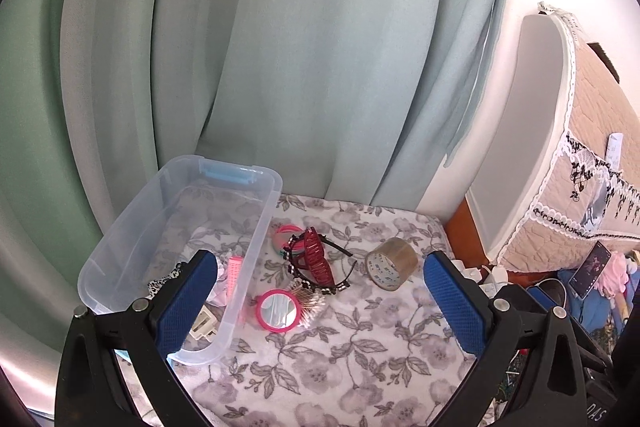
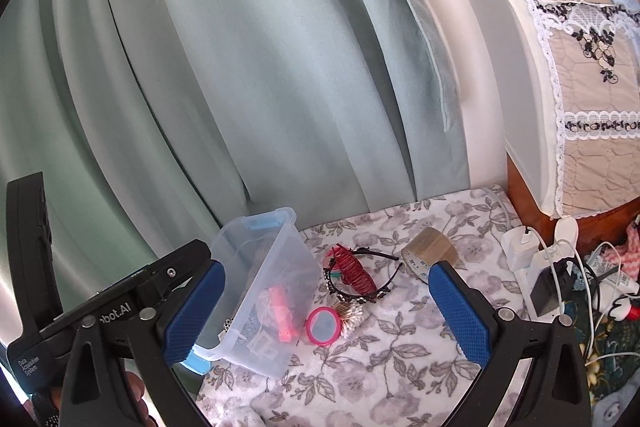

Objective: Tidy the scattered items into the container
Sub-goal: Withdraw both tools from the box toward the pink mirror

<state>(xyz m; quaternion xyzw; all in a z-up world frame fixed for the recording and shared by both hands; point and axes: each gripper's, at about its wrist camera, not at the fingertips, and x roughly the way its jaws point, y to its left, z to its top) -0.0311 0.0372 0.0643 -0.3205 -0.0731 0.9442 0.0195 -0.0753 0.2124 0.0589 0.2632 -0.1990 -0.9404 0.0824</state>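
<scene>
A clear plastic bin (image 1: 120,247) (image 2: 276,255) stands at the left on a floral cloth (image 1: 340,359). Inside lie a pink hair roller (image 1: 235,277) (image 2: 282,313), a cream clip (image 1: 204,325) and a lace item. Beside the bin lie a round pink mirror (image 1: 278,309) (image 2: 325,326), cotton swabs (image 1: 310,305) (image 2: 352,315), a dark red claw clip (image 1: 316,259) (image 2: 354,269) on a black beaded headband (image 1: 340,285), pink and green hair ties (image 1: 282,237), and a brown tape roll (image 1: 391,263) (image 2: 428,251). My left gripper (image 1: 320,307) is open and empty above them. My right gripper (image 2: 320,315) is open and empty.
A pale green curtain (image 1: 280,47) hangs behind. A quilted cover with lace (image 1: 592,155) is at the right. Chargers and cables (image 2: 552,267) and a phone (image 1: 592,269) lie right of the cloth. The left gripper's body (image 2: 100,311) shows in the right wrist view.
</scene>
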